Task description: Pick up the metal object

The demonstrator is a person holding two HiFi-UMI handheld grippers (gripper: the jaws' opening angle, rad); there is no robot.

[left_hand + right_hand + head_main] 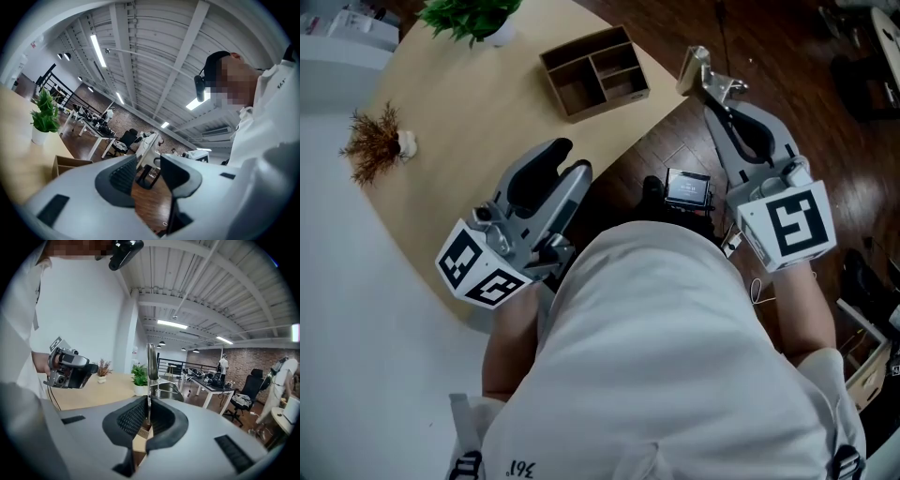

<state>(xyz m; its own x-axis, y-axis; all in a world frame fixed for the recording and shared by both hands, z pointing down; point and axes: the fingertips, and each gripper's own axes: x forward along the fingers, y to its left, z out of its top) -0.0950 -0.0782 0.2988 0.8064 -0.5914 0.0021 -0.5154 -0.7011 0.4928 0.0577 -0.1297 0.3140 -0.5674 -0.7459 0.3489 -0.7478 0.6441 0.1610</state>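
Right gripper view: my right tongs (149, 411) are clamped on the metal object (151, 363), a thin plate standing upright out of the grip with a bracket part behind it. Left gripper view: my left tongs (147, 171) stand a little apart with nothing between them, only floor (150, 199) showing through the gap. Head view: I log the object up in the air over the floor, just off the edge of the surface (459, 141), near a wooden tray (595, 70) that sits on the surface, with a plant (473, 17) at the far edge.
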